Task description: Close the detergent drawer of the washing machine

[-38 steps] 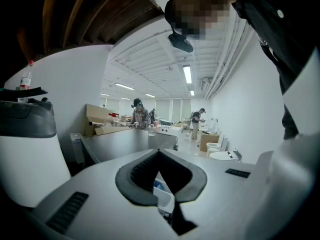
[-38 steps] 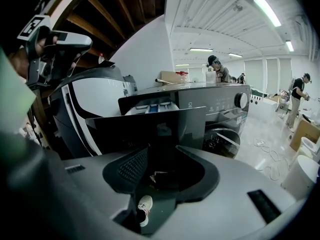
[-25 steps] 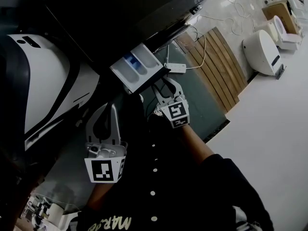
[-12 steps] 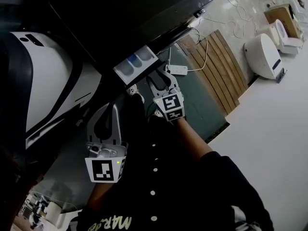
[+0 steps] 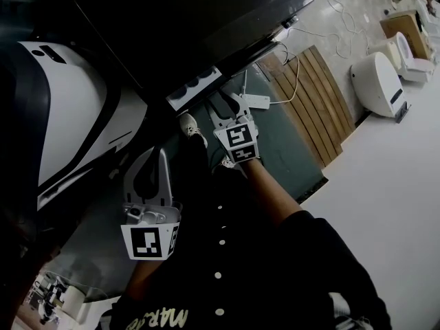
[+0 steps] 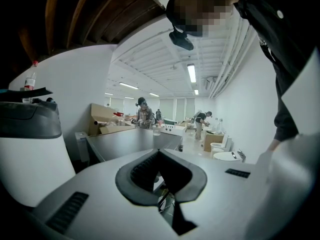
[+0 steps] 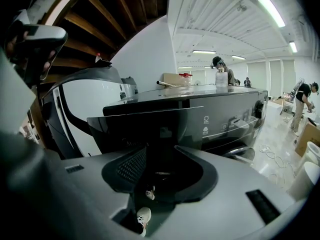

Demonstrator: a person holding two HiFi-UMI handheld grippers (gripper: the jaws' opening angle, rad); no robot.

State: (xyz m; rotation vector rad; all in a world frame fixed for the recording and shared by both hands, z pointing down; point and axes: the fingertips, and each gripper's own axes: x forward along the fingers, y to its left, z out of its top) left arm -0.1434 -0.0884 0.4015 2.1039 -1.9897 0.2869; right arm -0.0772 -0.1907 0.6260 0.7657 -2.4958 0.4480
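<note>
Right tool (image 5: 225, 103) upper centre, jaws wide and just opened further with nothing between, at the nearly shut detergent drawer (image 5: 194, 88); left tool (image 5: 160, 158) lower left, narrow, empty.

head view steeply down on the washing machine (image 5: 227, 19); right gripper view close before its front

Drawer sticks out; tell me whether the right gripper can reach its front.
Probably yes: right gripper sits at the drawer front, fingers just opening, nothing between them, way free.
</note>
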